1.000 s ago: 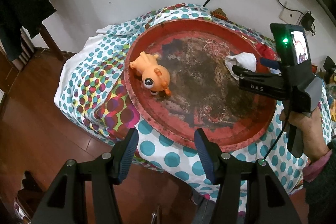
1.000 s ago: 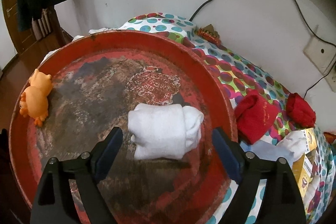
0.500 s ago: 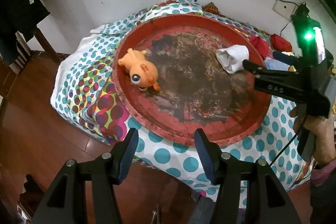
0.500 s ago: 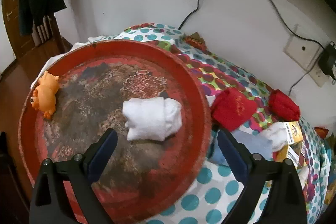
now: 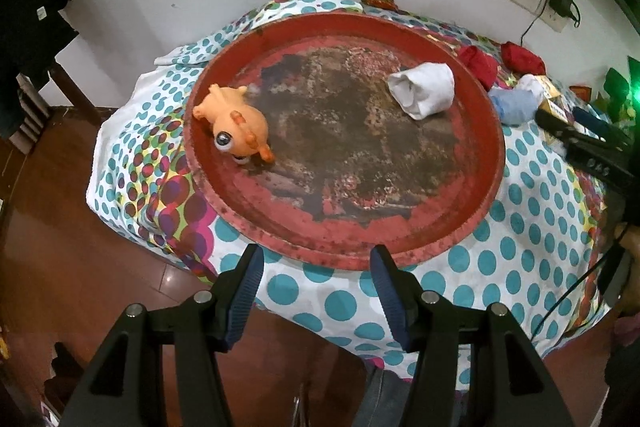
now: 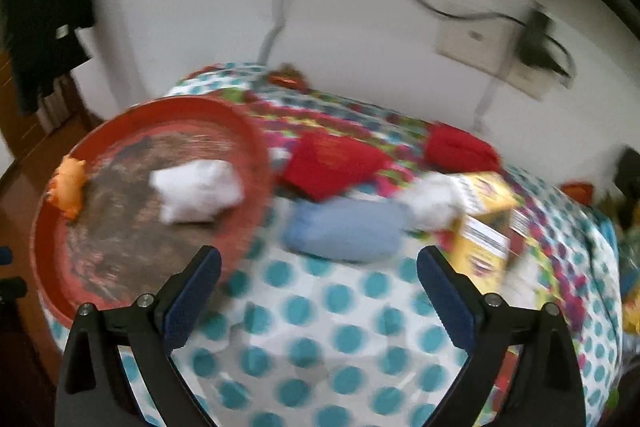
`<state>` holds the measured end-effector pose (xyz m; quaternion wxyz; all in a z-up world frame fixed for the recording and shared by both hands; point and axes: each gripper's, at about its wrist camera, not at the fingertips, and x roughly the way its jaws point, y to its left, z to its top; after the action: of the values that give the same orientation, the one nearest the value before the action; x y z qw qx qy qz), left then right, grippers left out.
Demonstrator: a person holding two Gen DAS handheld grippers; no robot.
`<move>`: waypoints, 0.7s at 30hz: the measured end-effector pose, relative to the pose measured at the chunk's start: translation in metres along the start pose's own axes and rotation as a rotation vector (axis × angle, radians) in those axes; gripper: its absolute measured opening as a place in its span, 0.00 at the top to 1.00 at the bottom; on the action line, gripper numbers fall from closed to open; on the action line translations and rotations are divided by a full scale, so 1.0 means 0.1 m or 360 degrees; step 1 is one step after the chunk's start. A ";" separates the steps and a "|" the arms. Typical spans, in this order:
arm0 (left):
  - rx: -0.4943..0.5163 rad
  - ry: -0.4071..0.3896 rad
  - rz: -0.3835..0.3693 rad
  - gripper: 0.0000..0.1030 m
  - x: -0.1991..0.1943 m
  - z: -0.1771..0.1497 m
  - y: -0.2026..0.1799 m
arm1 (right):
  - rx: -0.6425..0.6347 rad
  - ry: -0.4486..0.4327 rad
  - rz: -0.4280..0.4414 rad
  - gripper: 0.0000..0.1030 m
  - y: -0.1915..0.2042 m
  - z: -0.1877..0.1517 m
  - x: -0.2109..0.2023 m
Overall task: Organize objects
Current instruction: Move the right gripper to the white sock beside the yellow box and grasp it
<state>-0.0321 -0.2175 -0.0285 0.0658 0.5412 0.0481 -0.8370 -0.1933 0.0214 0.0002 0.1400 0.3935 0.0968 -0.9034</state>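
A worn red round tray [image 5: 400, 239] lies on the dotted tablecloth. In it are an orange toy animal [image 5: 236, 125] on the left and a rolled white sock [image 5: 424, 91] on the right. My left gripper [image 5: 316, 267] hangs open before the tray's near rim, with nothing between its fingers. In the blurred right wrist view my right gripper [image 6: 318, 259] is over the bare cloth right of the tray [image 6: 248, 147]. Its jaws are opening and hold nothing. A blue cloth roll [image 6: 344, 227] lies just beyond it, and the white sock [image 6: 196, 191] and toy [image 6: 68, 183] are off to its left.
Right of the tray lie two red cloth bundles [image 6: 332, 163] [image 6: 460, 147], a white bundle [image 6: 436, 199] and a yellow box [image 6: 484, 223]. A wall with a socket and cables stands behind the table. Wooden floor lies below the near edge [image 5: 60, 227].
My right gripper has drawn back from the white sock, left it lying in the tray, swung right over the dotted cloth and spread wider. The left gripper shifted slightly, still open.
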 end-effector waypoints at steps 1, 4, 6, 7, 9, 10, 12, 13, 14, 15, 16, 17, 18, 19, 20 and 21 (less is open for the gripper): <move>0.0010 0.0000 0.0009 0.45 0.01 -0.01 -0.02 | 0.0038 -0.0006 -0.0039 0.05 -0.12 -0.04 -0.02; 0.0058 -0.0021 0.0026 0.45 0.01 -0.02 -0.10 | 0.0150 -0.0021 -0.0109 0.05 -0.50 -0.12 -0.08; 0.0090 -0.0026 0.0017 0.45 0.01 -0.03 -0.17 | 0.0210 -0.0028 -0.0152 0.05 -0.70 -0.18 -0.12; 0.0104 -0.0031 0.0011 0.45 0.01 -0.04 -0.20 | 0.0242 -0.0027 -0.0174 0.05 -0.81 -0.21 -0.14; 0.0133 -0.0033 0.0001 0.45 0.01 -0.05 -0.26 | 0.0299 -0.0013 -0.0223 0.06 -1.00 -0.27 -0.14; 0.0150 -0.0031 -0.0010 0.45 0.01 -0.05 -0.30 | 0.0322 -0.0004 -0.0233 0.11 -1.08 -0.30 -0.14; 0.0174 -0.0026 -0.0025 0.45 0.03 -0.07 -0.36 | 0.0373 0.0024 -0.0252 0.20 -1.24 -0.37 -0.13; 0.0189 -0.0018 -0.0024 0.45 0.05 -0.08 -0.39 | 0.0396 0.0035 -0.0255 0.25 -1.31 -0.39 -0.12; 0.0200 -0.0014 -0.0021 0.45 0.06 -0.09 -0.42 | 0.0427 0.0055 -0.0263 0.25 -1.38 -0.42 -0.09; 0.0213 -0.0011 -0.0016 0.45 0.08 -0.10 -0.45 | 0.0446 0.0064 -0.0264 0.25 -1.43 -0.46 -0.09; 0.0228 -0.0007 -0.0011 0.45 0.09 -0.11 -0.48 | 0.0469 0.0077 -0.0261 0.25 -1.47 -0.48 -0.07; 0.0240 -0.0005 -0.0010 0.45 0.10 -0.12 -0.51 | 0.0479 0.0083 -0.0271 0.25 -1.51 -0.49 -0.05; 0.0255 -0.0003 -0.0016 0.45 0.11 -0.13 -0.54 | 0.0487 0.0093 -0.0286 0.26 -1.54 -0.51 -0.03; 0.0265 0.0002 -0.0025 0.45 0.12 -0.13 -0.56 | 0.0492 0.0101 -0.0281 0.27 -1.56 -0.51 0.00; 0.0272 0.0009 -0.0044 0.45 0.13 -0.14 -0.59 | 0.0495 0.0110 -0.0280 0.28 -1.57 -0.52 0.02; 0.0275 0.0014 -0.0055 0.45 0.14 -0.15 -0.60 | 0.0497 0.0122 -0.0289 0.29 -1.59 -0.52 0.06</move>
<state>-0.0343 -0.1571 -0.0471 0.0043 0.5475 -0.0147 -0.8367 -0.2141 0.1846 -0.0286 -0.0088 0.4343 -0.0042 -0.9007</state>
